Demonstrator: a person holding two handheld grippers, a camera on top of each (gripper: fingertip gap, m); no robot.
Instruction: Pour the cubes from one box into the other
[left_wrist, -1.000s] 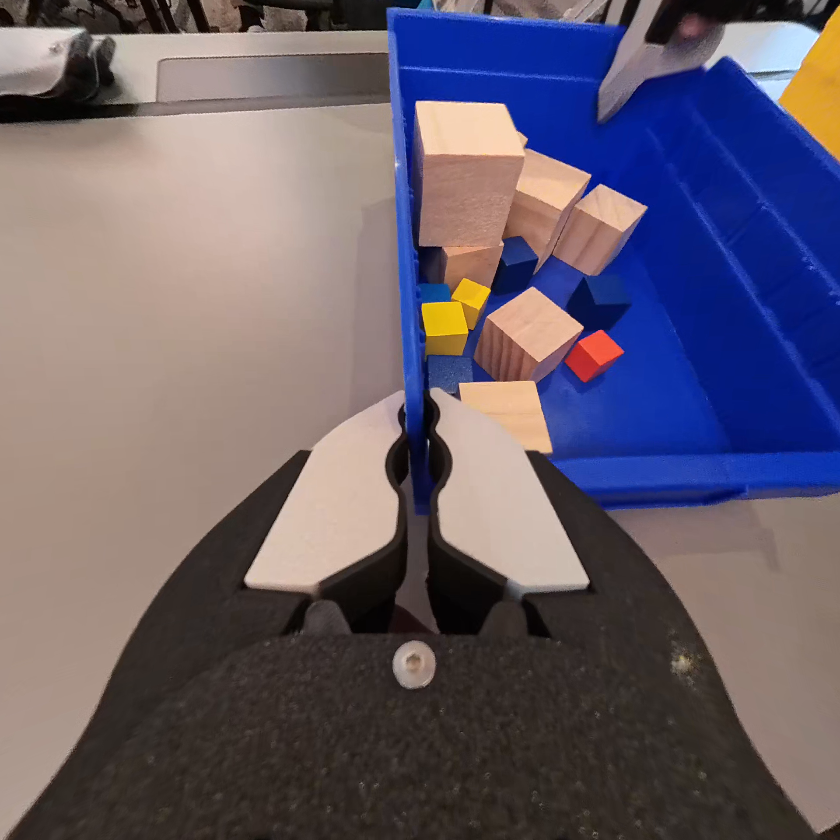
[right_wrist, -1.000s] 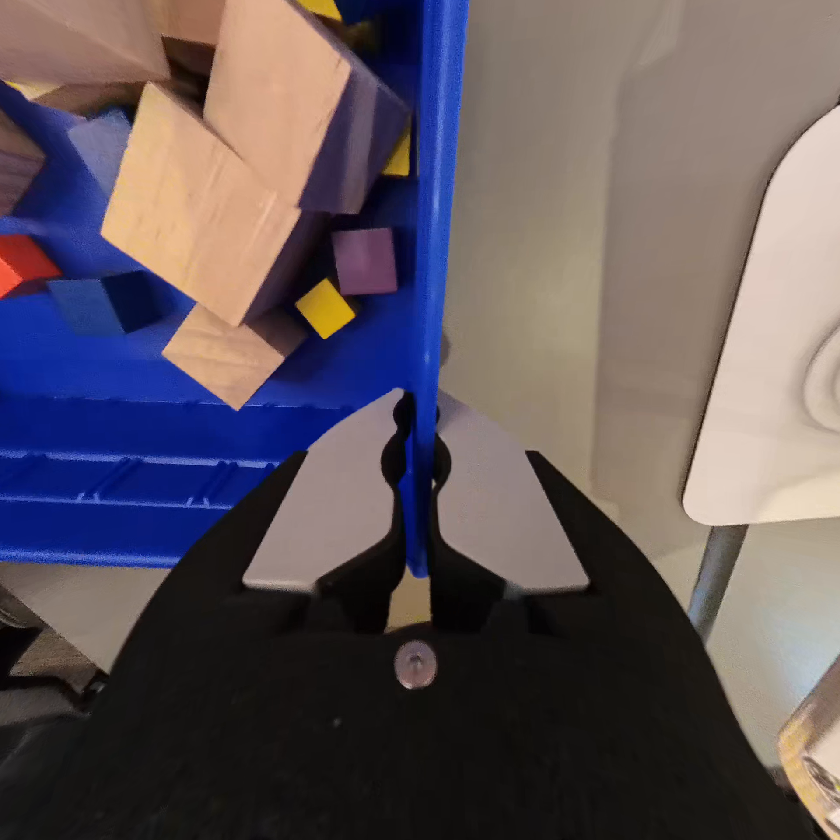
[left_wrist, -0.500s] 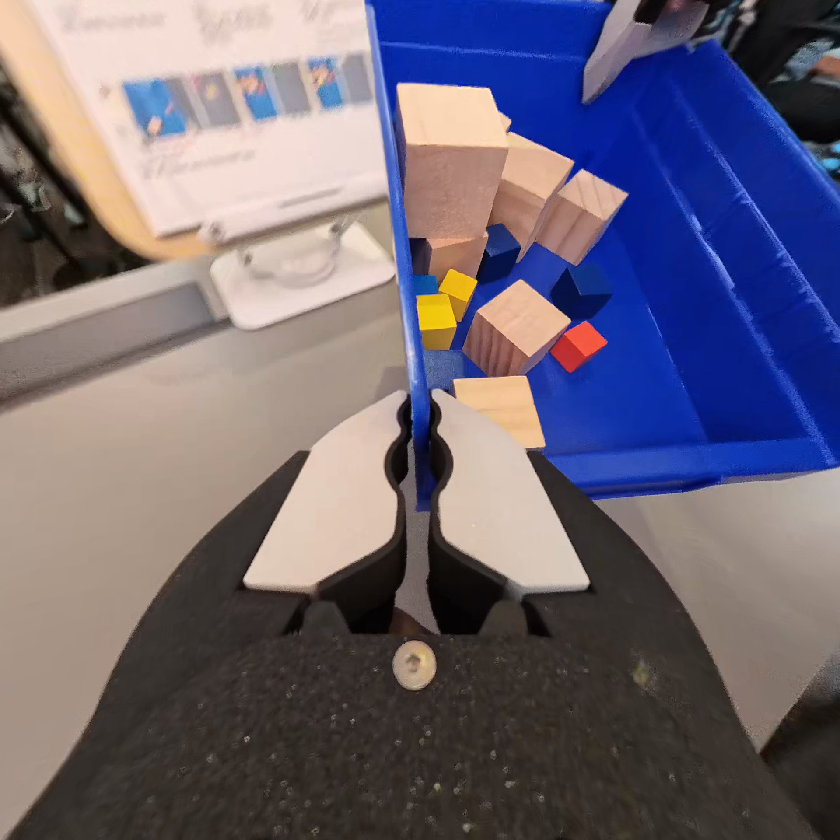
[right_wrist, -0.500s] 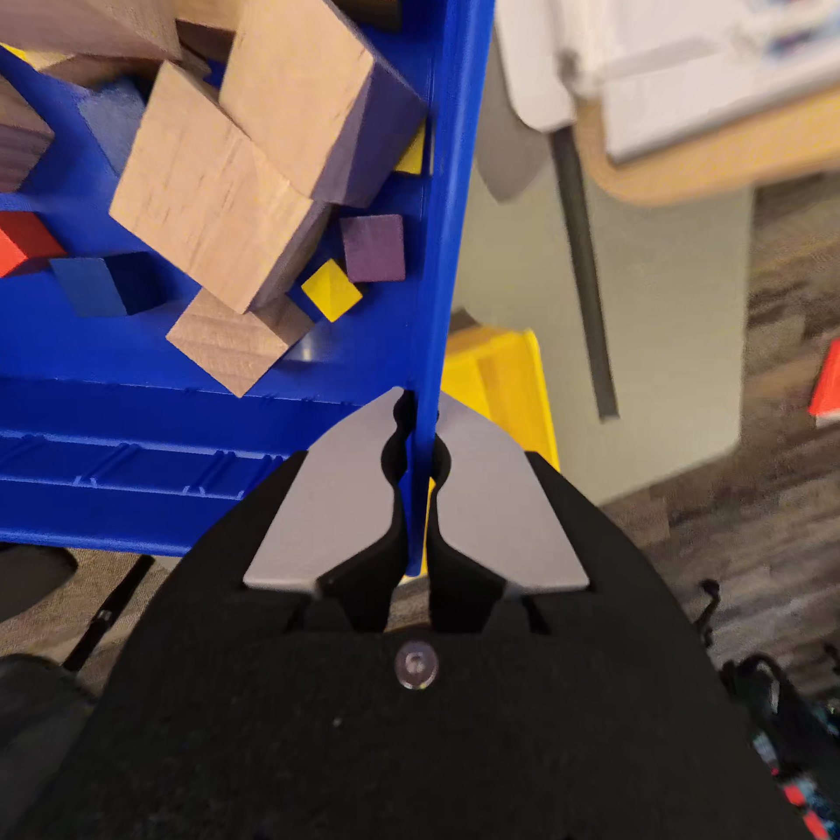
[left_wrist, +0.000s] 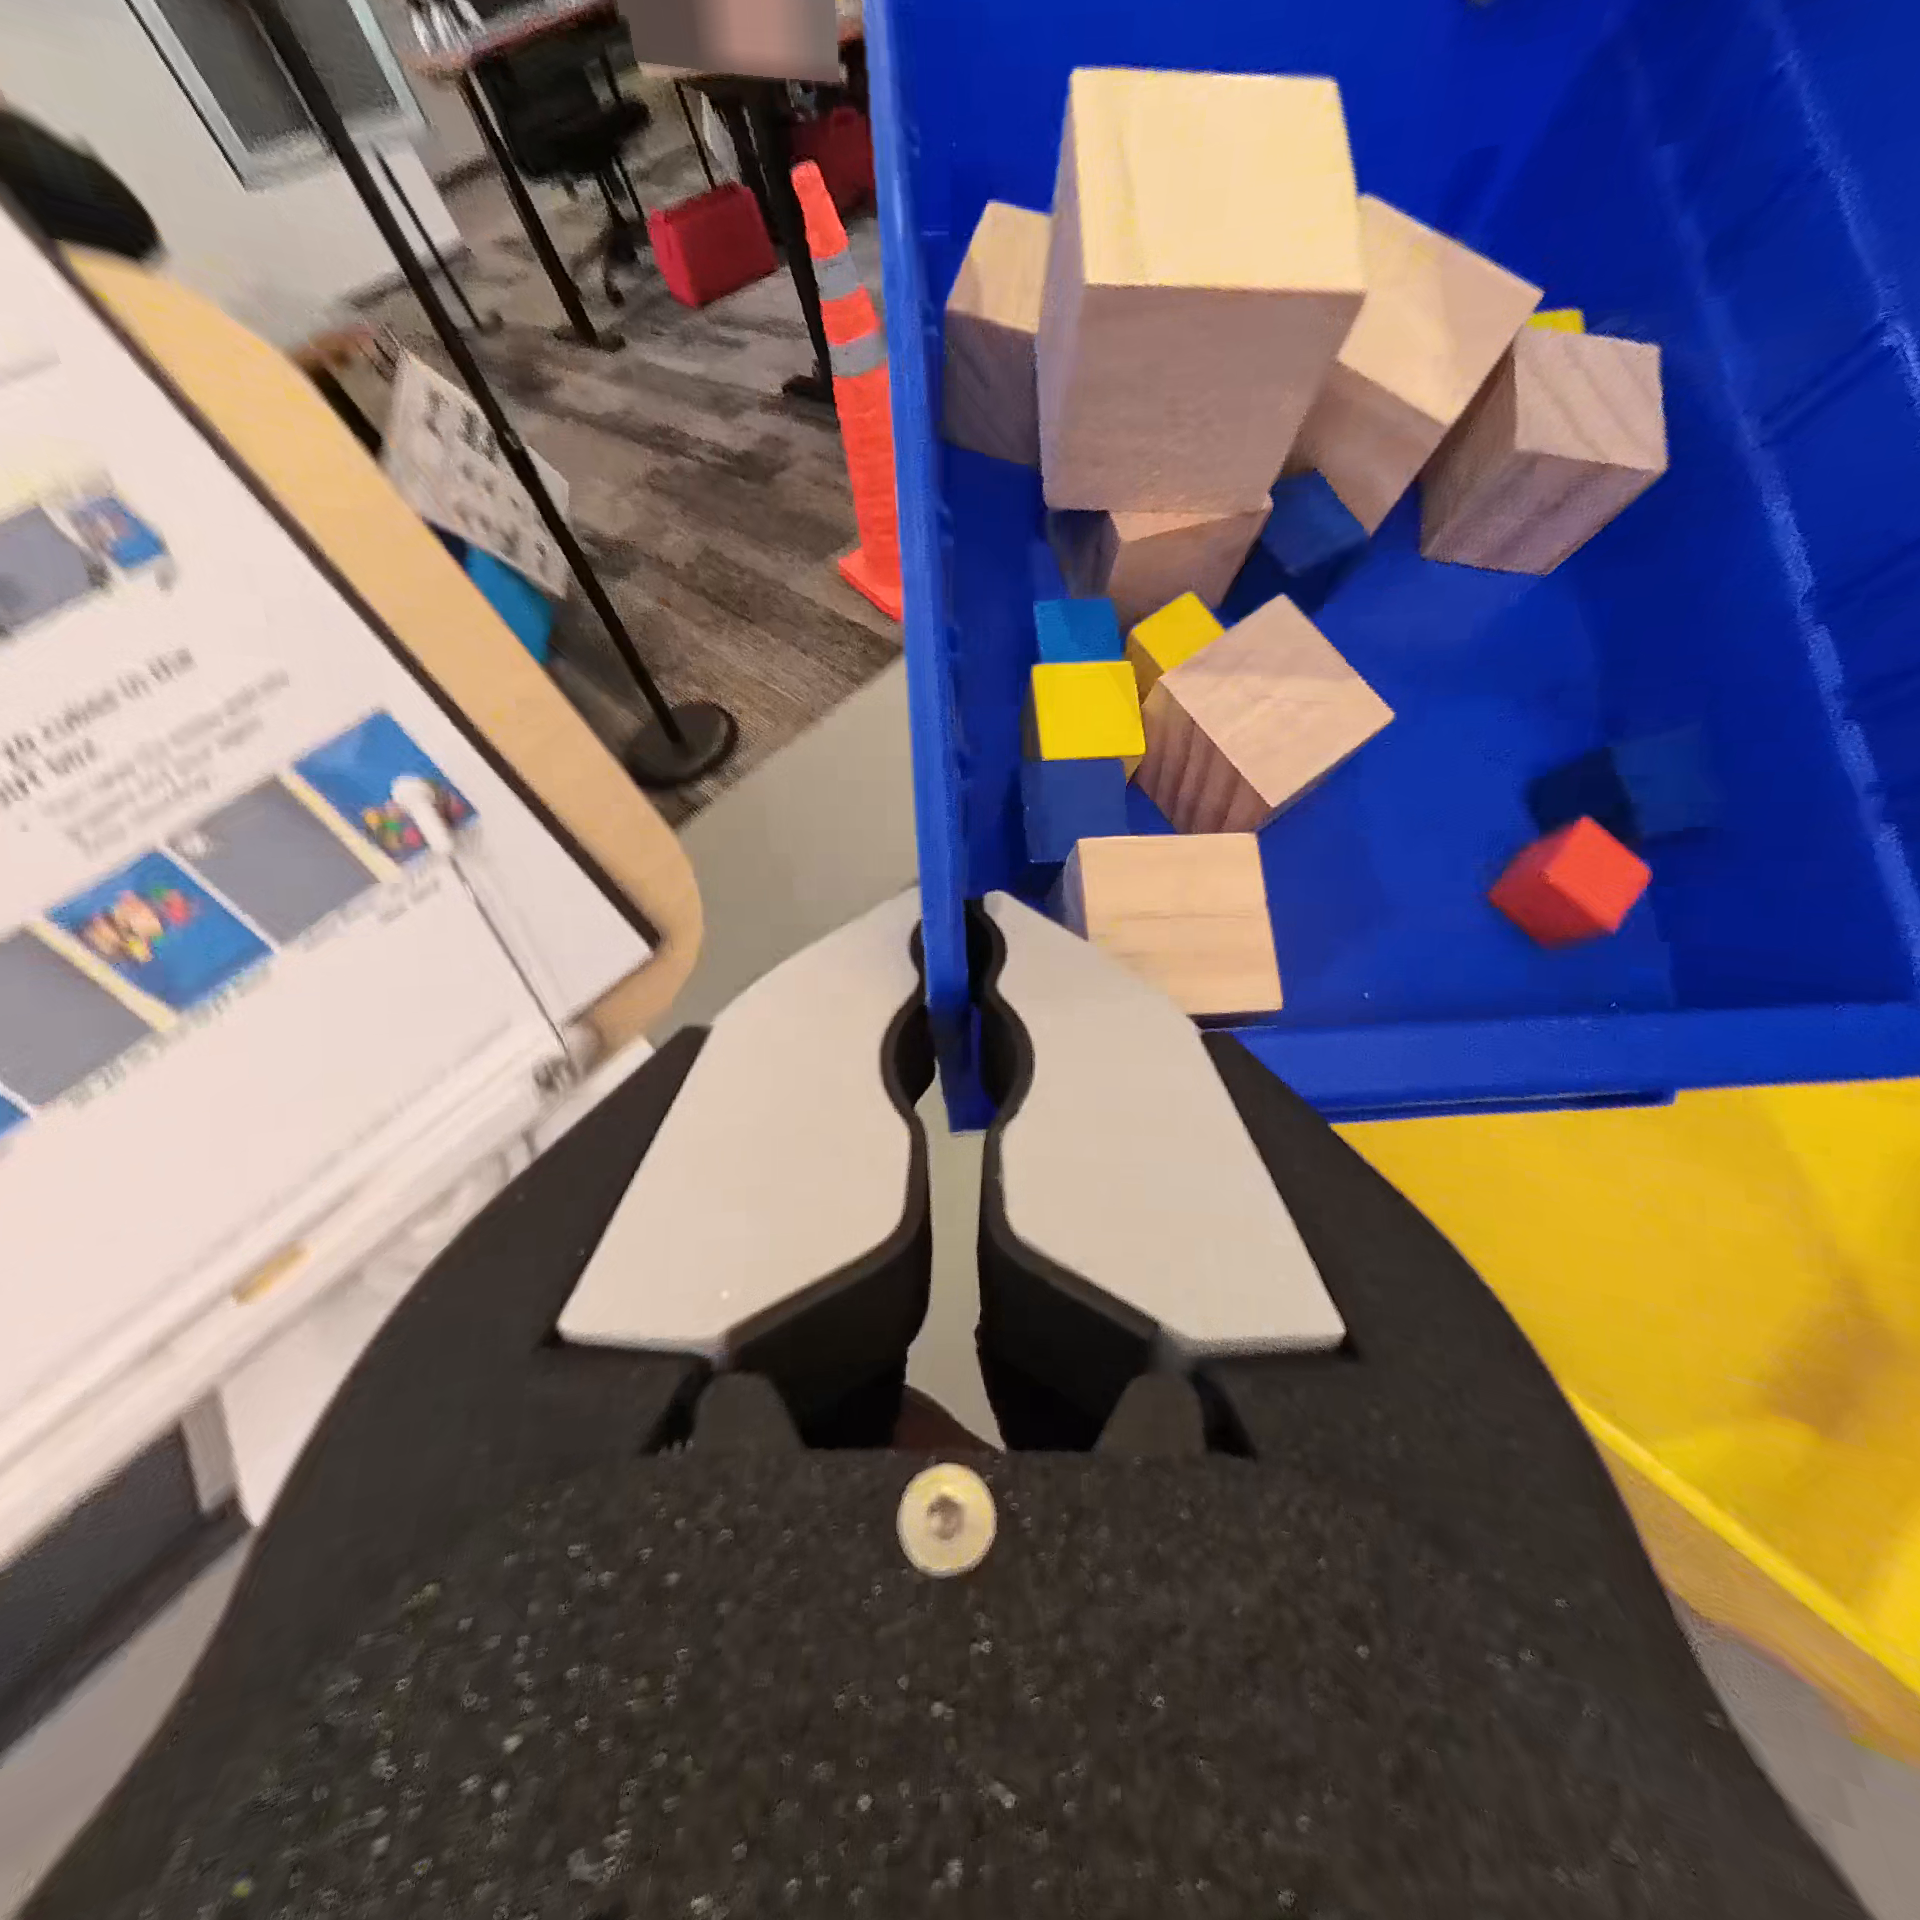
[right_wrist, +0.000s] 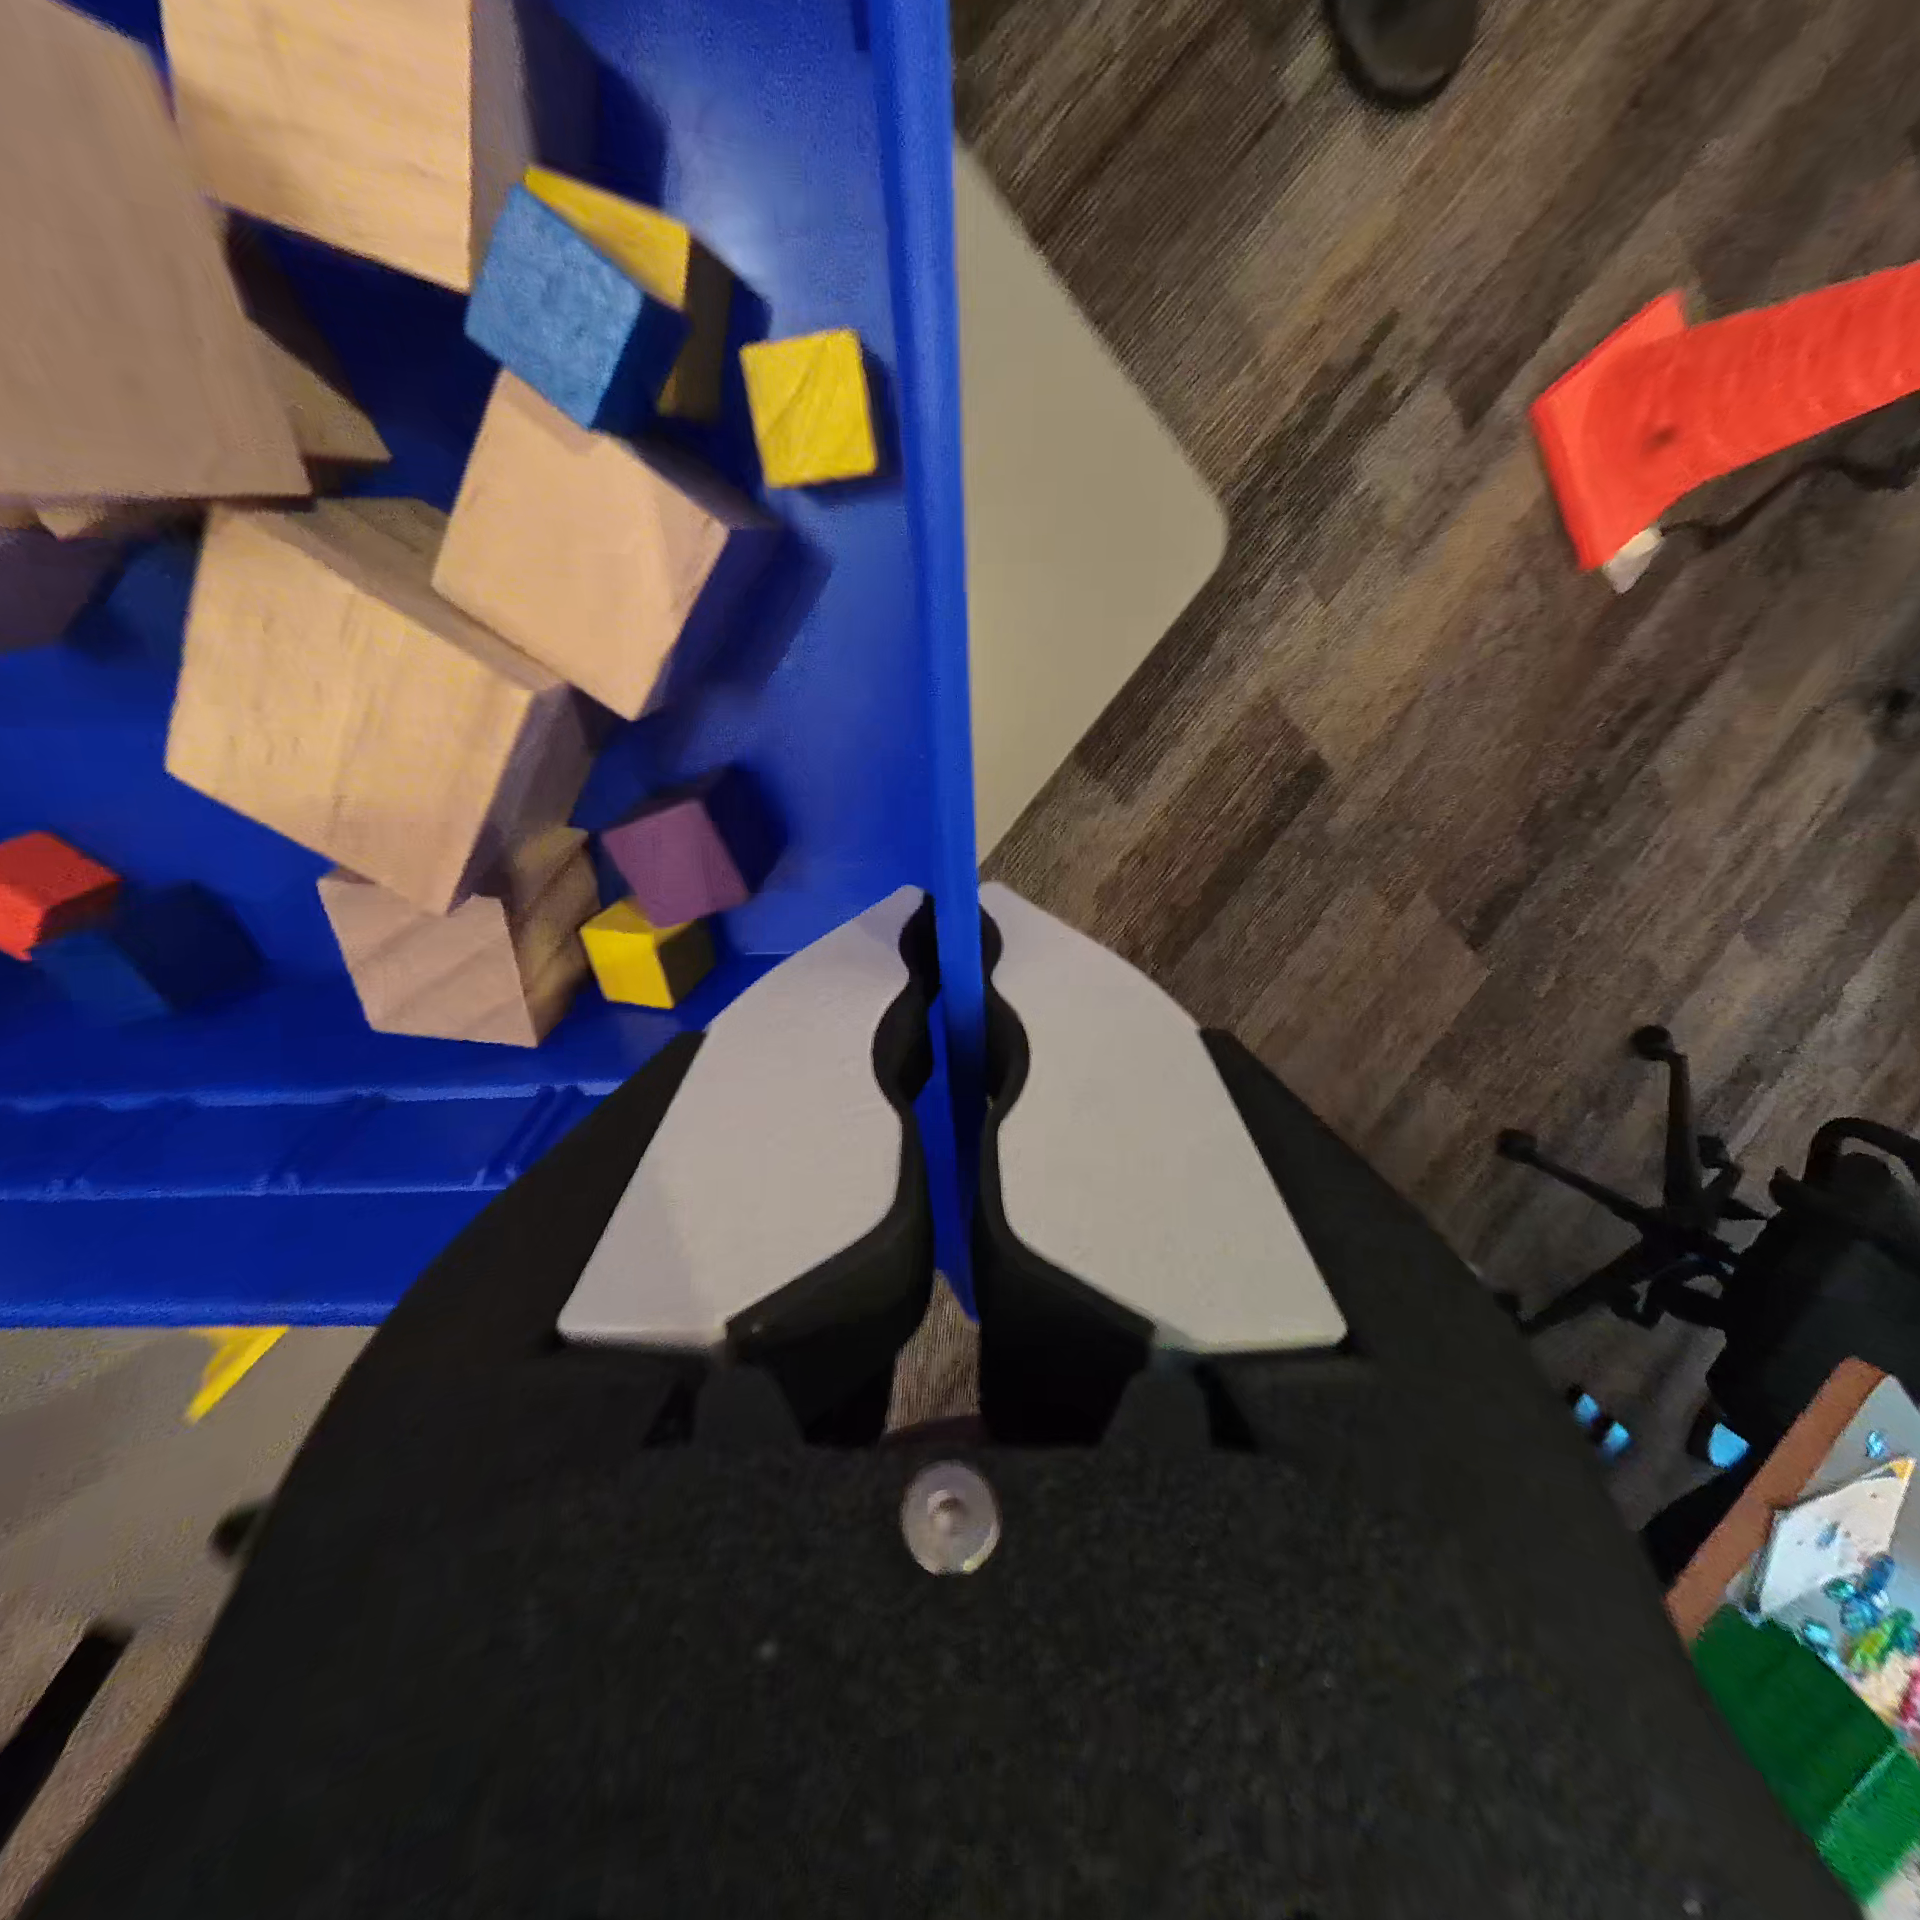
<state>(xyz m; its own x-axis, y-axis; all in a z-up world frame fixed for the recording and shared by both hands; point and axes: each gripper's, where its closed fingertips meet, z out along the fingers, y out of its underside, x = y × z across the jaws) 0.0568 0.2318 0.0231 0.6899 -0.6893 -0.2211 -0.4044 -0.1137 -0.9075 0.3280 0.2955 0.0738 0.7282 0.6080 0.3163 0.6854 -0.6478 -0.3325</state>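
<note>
blue box (left_wrist: 1766, 416) of cubes (left_wrist: 1195, 291) — both claws clamp its walls.

Blue box (left_wrist: 1714, 260) is running off the top and right edges in left wrist view. Yellow box (left_wrist: 1662, 1299) is showing only partly, blurred. Poster board (left_wrist: 208, 831) print is smearing, illegible.

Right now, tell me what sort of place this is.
Probably an indoor demo or lab space, not a home: an orange traffic cone and a black stanchion post stand on grey plank-pattern flooring, beside a propped-up instruction board with pictures.
</note>
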